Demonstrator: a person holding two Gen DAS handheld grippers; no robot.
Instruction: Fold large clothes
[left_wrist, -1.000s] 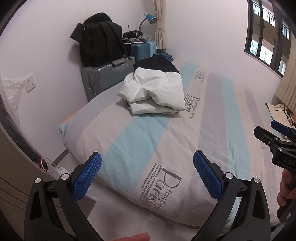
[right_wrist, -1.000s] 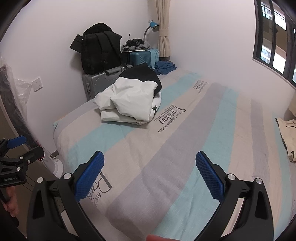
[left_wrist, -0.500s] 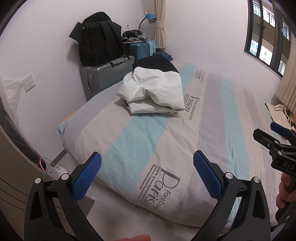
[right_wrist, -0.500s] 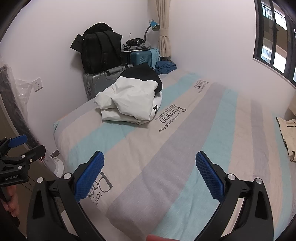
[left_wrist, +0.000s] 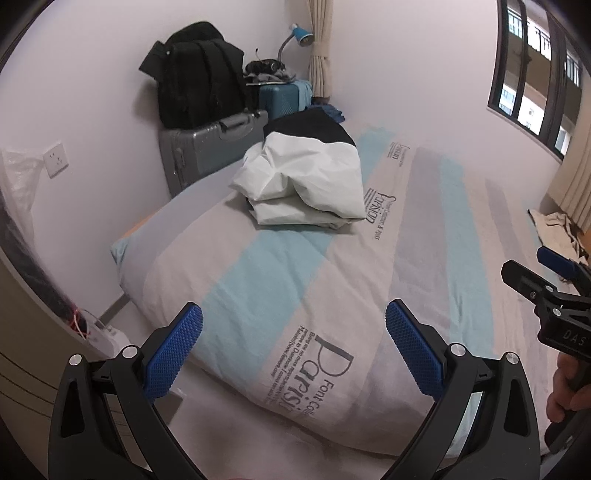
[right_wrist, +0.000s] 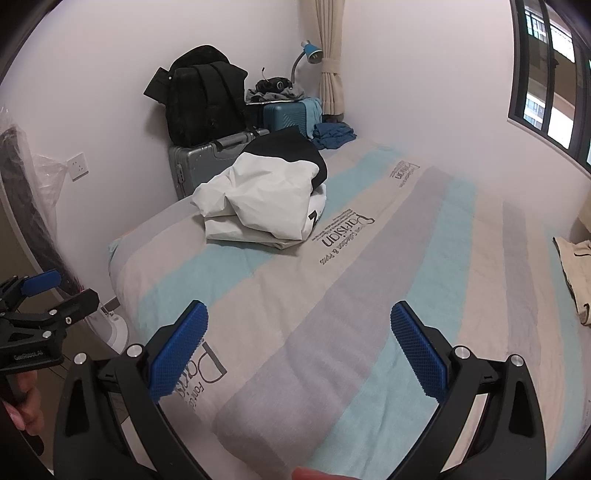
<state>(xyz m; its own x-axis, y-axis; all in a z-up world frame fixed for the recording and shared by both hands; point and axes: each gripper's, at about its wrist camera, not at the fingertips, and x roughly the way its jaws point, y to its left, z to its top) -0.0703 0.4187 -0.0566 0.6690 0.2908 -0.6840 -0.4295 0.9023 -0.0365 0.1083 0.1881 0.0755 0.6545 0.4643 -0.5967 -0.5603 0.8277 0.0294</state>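
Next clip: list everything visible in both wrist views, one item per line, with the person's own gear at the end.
jacket: 1, white and black, bundled on the bed's far left part
bed cover: 1, striped blue, grey and beige, printed lettering
grey suitcase: 1, against the wall beside the bed
black backpack: 1, on the grey suitcase
teal suitcase: 1, corner, clutter on top
lamp: 1, blue, corner
blue cloth: 1, crumpled, far end
beige cloth: 1, right edge
curtain: 1, beige, tied
window: 1, dark frame, right wall
wall socket: 1, white
left tongs: open, empty
right tongs: open, empty
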